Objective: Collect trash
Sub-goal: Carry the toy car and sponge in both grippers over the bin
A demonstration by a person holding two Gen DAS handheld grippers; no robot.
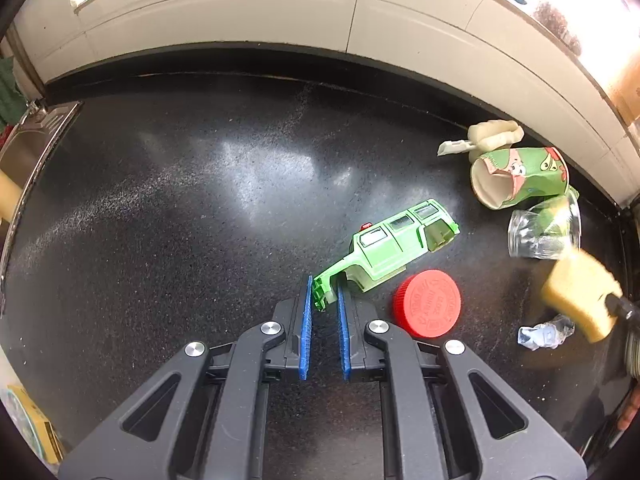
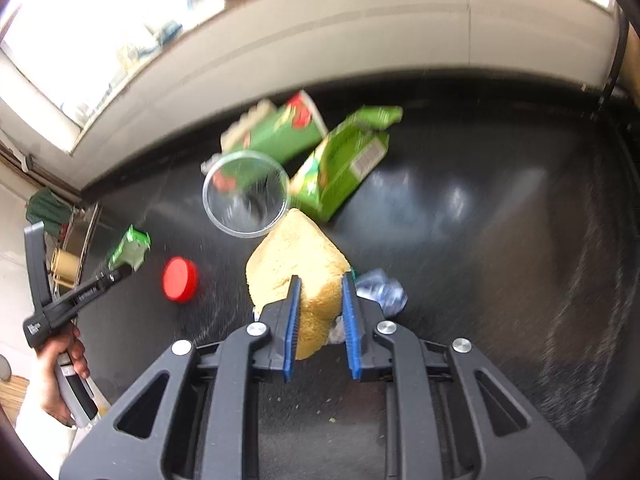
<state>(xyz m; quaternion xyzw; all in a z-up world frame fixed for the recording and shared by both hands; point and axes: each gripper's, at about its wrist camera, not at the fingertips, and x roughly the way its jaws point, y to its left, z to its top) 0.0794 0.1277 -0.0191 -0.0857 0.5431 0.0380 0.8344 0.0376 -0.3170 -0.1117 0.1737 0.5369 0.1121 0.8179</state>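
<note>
My left gripper (image 1: pixel 324 294) is shut on the front end of a green toy car body (image 1: pixel 388 250) and holds it over the black counter (image 1: pixel 180 208). My right gripper (image 2: pixel 320 294) is shut on a yellow sponge (image 2: pixel 298 272); it also shows in the left wrist view (image 1: pixel 580 294). A red lid (image 1: pixel 427 303), a clear plastic cup (image 1: pixel 544 230), a torn green paper cup (image 1: pixel 520 178) and a crumpled clear wrapper (image 1: pixel 544 332) lie on the counter. The right wrist view shows the cup (image 2: pixel 246 194), the lid (image 2: pixel 180 279) and the wrapper (image 2: pixel 382 290).
Two green cartons (image 2: pixel 340 160) lie behind the clear cup near the white back wall (image 1: pixel 280 20). A beige plastic piece (image 1: pixel 494 136) lies by the wall. A metal sink edge (image 1: pixel 40 148) is at the far left.
</note>
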